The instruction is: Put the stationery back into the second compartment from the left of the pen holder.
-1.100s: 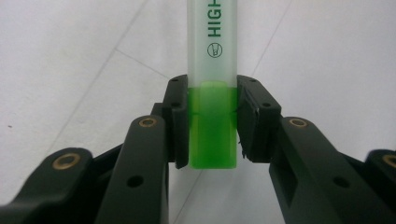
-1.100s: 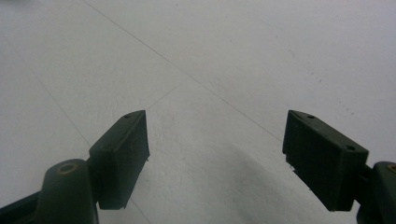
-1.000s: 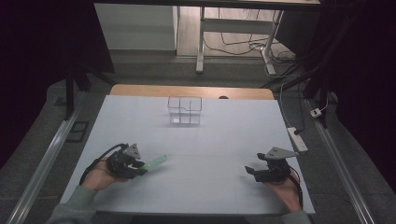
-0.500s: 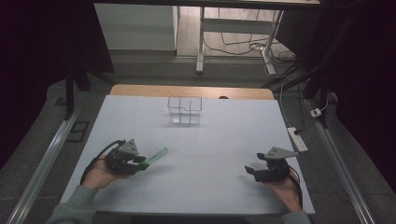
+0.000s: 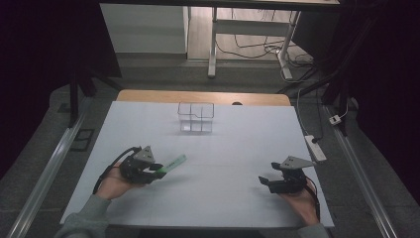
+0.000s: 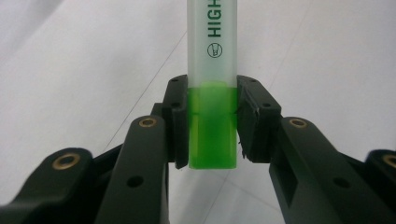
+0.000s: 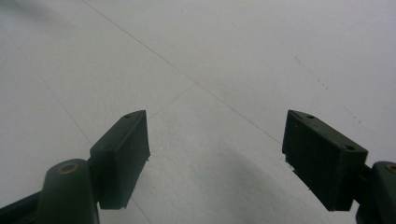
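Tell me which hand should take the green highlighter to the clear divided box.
Left, probably. The left gripper already clamps the green highlighter pen; the right gripper is open and empty, no nearer the clear plastic divided box.

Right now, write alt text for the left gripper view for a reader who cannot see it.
The left gripper clamps the bright green end of a highlighter, one black jaw on each side. The frosted barrel runs up out of frame, printed with dark letters reading HIGH. Behind it lies the white table, crossed by faint thin lines.
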Demonstrator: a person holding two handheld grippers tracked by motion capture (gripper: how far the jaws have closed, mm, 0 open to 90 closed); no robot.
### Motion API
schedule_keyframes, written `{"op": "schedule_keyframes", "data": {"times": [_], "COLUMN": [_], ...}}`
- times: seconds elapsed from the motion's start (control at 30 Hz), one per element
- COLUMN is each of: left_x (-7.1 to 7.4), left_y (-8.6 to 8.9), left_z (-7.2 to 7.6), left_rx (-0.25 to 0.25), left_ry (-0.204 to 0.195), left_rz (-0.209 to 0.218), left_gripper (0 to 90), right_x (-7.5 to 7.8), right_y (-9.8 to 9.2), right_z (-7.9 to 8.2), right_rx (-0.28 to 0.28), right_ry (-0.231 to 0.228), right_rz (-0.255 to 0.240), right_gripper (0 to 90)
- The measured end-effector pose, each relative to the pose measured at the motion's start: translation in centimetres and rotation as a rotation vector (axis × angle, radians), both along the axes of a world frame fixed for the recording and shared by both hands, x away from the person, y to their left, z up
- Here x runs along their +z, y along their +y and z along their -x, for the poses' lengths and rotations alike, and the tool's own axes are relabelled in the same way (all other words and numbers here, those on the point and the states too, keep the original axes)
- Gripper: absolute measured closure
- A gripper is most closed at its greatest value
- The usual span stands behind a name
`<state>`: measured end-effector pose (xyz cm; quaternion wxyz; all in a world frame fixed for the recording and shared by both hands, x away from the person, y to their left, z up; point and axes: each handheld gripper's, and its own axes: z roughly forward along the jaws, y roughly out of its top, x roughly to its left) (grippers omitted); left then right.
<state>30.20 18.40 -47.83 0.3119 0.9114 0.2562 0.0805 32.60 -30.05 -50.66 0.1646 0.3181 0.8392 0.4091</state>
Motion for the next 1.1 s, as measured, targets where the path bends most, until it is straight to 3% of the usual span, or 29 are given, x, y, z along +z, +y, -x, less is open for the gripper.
{"op": "schedule_keyframes", "data": {"times": [0.83,1.1], "left_x": [1.5,1.4], "left_y": [-4.8,-6.1], "left_z": [-1.3,-1.4], "left_rx": [-0.096,-0.122], "left_ry": [-0.044,-0.047], "left_rz": [-0.006,-0.015], "left_gripper": [66.7,66.7], "right_x": [0.4,0.5], "right_y": [0.6,1.1], "right_z": [0.3,0.5], "right_rx": [0.019,0.031], "right_ry": [-0.010,-0.013], "right_rz": [-0.001,0.005], "right_gripper": [22.2,22.2]}}
